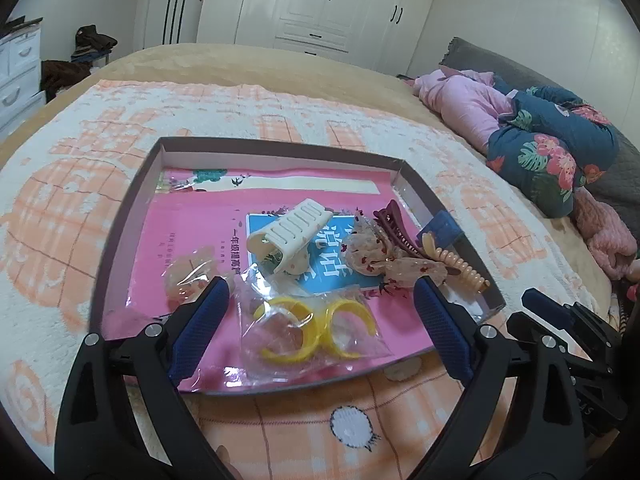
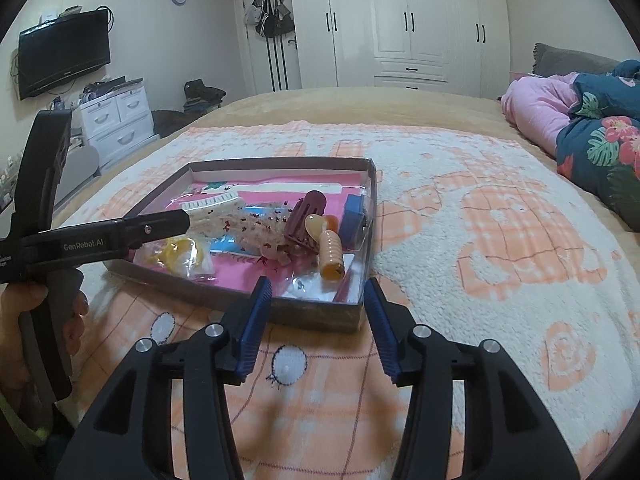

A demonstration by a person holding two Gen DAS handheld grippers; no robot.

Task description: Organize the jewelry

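A shallow box [image 1: 132,200] lined with a pink book lies on the bed blanket. In it are a white hair claw [image 1: 288,236], yellow rings in a clear bag [image 1: 316,328], a flowered see-through clip [image 1: 372,256], a maroon claw clip [image 1: 394,220], a peach spiral clip [image 1: 460,264] and a small blue box [image 1: 442,230]. My left gripper [image 1: 320,286] hangs open over the bagged yellow rings, touching nothing. My right gripper [image 2: 317,282] stands open at the box's near right corner [image 2: 320,314], with nothing pressed between its pads.
The peach-and-white blanket [image 2: 480,240] spreads around the box. Rolled pink and floral bedding [image 2: 580,132] lies at the right. A person's hand [image 2: 24,320] holds the left gripper's handle. Wardrobes [image 2: 400,24] and a white drawer unit [image 2: 120,120] stand beyond the bed.
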